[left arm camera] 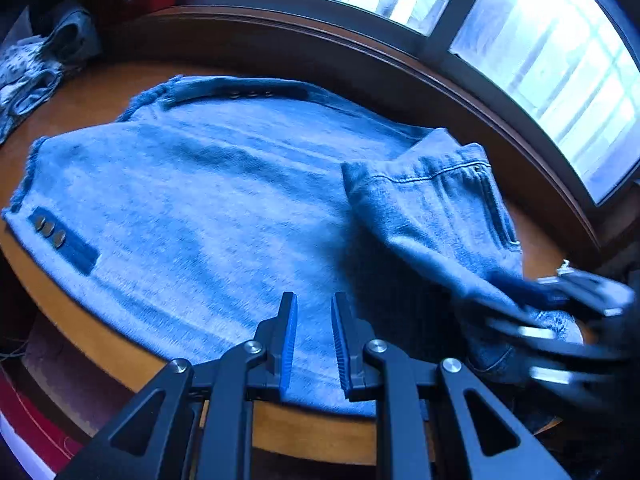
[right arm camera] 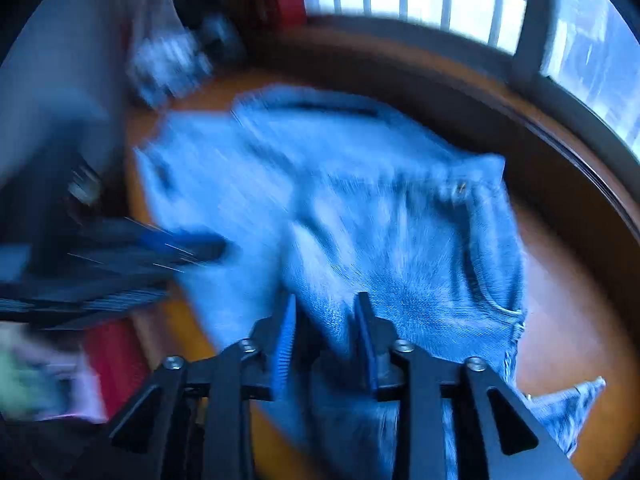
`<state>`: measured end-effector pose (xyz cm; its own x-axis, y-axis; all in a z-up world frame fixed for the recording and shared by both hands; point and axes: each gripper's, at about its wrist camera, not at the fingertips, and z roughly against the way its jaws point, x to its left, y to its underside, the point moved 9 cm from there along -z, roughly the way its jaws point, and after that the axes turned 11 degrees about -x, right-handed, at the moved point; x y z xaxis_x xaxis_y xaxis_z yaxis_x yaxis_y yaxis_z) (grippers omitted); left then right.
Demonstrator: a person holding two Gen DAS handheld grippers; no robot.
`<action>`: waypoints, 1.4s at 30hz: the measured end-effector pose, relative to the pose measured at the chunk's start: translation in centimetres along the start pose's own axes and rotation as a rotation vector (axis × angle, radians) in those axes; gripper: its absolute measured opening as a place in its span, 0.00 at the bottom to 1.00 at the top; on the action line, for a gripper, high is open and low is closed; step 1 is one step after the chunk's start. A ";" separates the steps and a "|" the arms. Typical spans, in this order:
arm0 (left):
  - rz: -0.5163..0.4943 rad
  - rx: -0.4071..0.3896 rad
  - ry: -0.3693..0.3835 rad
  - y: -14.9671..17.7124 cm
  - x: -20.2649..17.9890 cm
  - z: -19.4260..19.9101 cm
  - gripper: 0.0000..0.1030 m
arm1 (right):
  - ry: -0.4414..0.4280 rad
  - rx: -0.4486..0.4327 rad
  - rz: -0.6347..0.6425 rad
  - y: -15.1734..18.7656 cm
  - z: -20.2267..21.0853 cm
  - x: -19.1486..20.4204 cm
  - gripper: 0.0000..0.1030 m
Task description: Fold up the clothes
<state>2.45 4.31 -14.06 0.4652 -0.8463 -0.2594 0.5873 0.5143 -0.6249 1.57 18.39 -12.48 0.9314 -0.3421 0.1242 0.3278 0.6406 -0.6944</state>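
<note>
The jeans lie spread on the table, with their right part folded over on top. Behind the table stands the window, and a small heap of clothes lies at the far left corner.
</note>
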 end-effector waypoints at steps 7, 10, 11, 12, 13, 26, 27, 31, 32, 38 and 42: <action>-0.084 0.007 0.112 -1.2 -4.6 -2.2 0.15 | 0.146 -0.143 -0.151 -2.9 4.4 -9.6 0.63; -0.112 0.028 0.139 -0.6 -5.8 -3.0 0.15 | 0.217 -0.007 -0.264 -0.1 0.2 -14.5 0.63; -0.120 0.034 0.137 -0.3 -5.9 -3.2 0.15 | 0.210 0.022 -0.290 0.8 -0.5 -15.2 0.63; -0.128 0.040 0.136 -0.1 -6.0 -3.4 0.15 | 0.202 0.050 -0.315 1.8 -1.1 -15.9 0.63; -0.129 0.043 0.135 0.1 -5.9 -3.4 0.15 | 0.184 0.062 -0.336 2.4 -1.8 -16.1 0.63; -0.117 0.070 0.077 1.6 -5.7 -2.9 0.15 | 0.112 0.063 -0.348 3.8 -2.8 -14.7 0.59; -0.117 0.070 0.072 1.7 -5.8 -2.8 0.15 | 0.116 0.061 -0.346 3.8 -2.9 -14.6 0.57; -0.100 0.067 0.054 1.8 -5.8 -2.6 0.15 | 0.118 0.041 -0.348 3.7 -2.6 -14.0 0.42; -0.093 0.065 0.052 1.8 -5.9 -2.4 0.15 | 0.126 0.034 -0.337 3.6 -2.4 -13.8 0.37; -0.095 0.055 0.024 2.1 -6.5 -1.7 0.15 | 0.244 -0.026 -0.178 2.6 -1.2 -11.9 0.24; -0.088 0.039 0.008 2.1 -6.9 -0.9 0.15 | 0.279 -0.125 -0.221 1.4 1.8 -12.1 0.21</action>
<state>-0.13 11.07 -14.26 0.4049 -0.8897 -0.2109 0.6513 0.4425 -0.6164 -8.93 24.69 -13.69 0.7561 -0.6476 0.0950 0.4781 0.4474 -0.7558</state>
